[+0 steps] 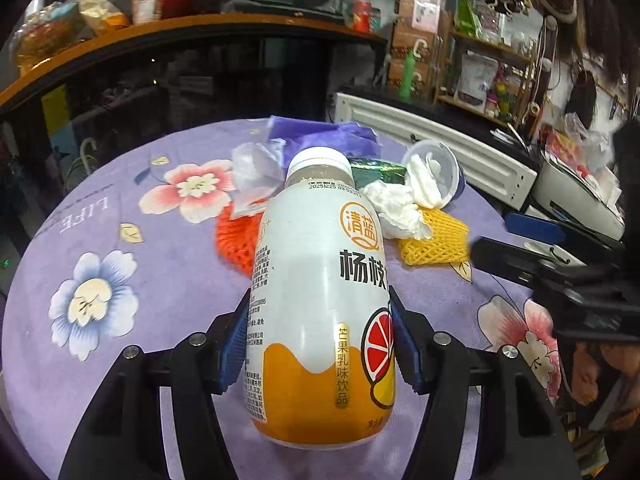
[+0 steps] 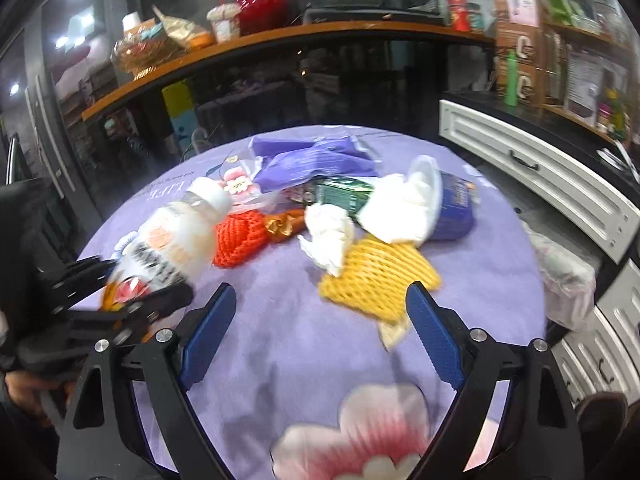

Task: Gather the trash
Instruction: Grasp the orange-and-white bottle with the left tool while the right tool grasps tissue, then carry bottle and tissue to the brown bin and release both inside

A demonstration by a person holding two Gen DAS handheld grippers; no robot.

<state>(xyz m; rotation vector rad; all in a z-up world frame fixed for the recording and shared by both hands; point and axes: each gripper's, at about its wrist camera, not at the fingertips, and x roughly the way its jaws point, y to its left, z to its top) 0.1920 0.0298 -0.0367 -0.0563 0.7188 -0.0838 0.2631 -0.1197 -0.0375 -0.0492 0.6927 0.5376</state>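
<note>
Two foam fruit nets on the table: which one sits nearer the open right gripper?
The yellow foam net, just ahead of the right gripper. The orange-red net lies farther left, beside the bottle.

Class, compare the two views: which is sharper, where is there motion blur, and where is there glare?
Left wrist view: sharp, bottle label readable, edges bent by fisheye. Right wrist view: motion blur smears the bottle and yellow foam net; ceiling lights glare at upper left.

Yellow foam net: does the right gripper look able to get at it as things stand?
Probably yes. The right gripper is open and empty, and the yellow net lies just ahead on bare cloth. Only a tissue wad overlaps its far edge; the near side is free.
</note>
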